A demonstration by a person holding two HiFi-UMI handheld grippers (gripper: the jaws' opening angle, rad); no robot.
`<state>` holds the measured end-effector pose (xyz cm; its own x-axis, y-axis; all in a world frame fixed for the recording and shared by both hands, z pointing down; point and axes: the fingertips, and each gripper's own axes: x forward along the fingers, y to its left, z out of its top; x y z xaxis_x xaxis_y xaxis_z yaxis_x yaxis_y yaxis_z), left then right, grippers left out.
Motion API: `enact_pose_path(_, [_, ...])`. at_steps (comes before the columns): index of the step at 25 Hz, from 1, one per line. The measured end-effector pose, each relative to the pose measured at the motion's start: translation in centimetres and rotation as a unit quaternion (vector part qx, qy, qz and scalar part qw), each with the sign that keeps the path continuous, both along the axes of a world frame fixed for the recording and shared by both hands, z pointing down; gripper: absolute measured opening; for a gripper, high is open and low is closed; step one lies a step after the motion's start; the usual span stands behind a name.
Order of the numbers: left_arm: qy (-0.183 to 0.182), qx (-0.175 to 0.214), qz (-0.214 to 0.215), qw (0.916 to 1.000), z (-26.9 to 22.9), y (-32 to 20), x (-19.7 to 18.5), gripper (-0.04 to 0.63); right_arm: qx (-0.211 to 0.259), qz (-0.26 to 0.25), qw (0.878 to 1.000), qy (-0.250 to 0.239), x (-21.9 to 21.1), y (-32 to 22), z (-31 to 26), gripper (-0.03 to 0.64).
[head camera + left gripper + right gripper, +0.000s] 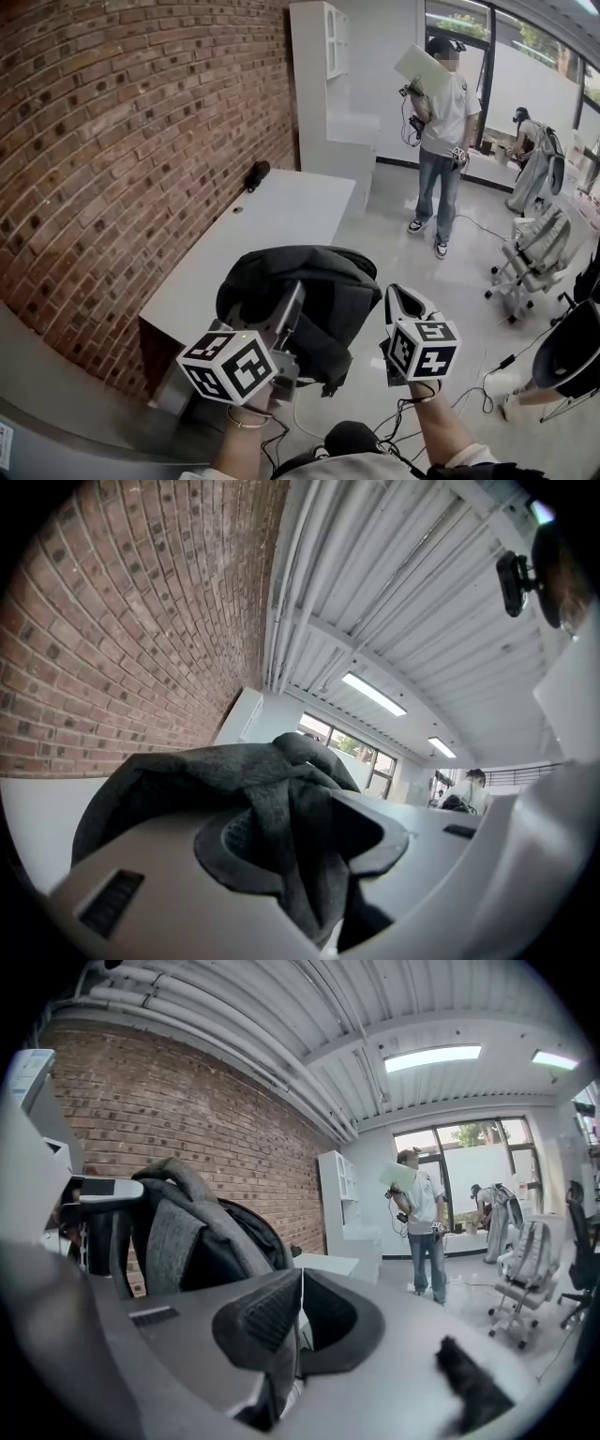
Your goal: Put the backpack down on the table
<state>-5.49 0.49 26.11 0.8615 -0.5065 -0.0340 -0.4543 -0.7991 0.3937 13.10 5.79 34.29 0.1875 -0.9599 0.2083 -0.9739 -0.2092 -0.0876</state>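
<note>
A dark grey backpack (309, 281) hangs in the air over the near end of the white table (281, 216). My left gripper (292, 298) reaches into its near side. In the left gripper view my left gripper (300, 846) is shut on a bunched fold of the backpack (225, 771). At the bag's right edge is my right gripper (398, 300). In the right gripper view my right gripper (298, 1316) has its pads pressed together on a thin grey strap, and the backpack (197, 1232) bulks to the left.
A brick wall (122, 141) runs along the table's left side. A small black object (255, 173) lies at the table's far end, before a white cabinet (328, 84). A person (441, 112) stands on the floor beyond, office chairs (534, 253) at right.
</note>
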Motion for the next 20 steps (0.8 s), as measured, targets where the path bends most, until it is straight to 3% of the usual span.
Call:
enact_pose_path(15, [-0.004, -0.03, 0.067, 0.9973, 2.7, -6.5, 8.3, 0.166, -0.018, 0.058, 0.998, -0.012, 8.8, -5.0, 3.1, 0.031])
enact_pose_path(20, [-0.007, -0.016, 0.073, 0.9972, 2.2, -10.6, 12.4, 0.166, -0.01, 0.062, 0.998, -0.008, 12.7, -9.0, 2.7, 0.031])
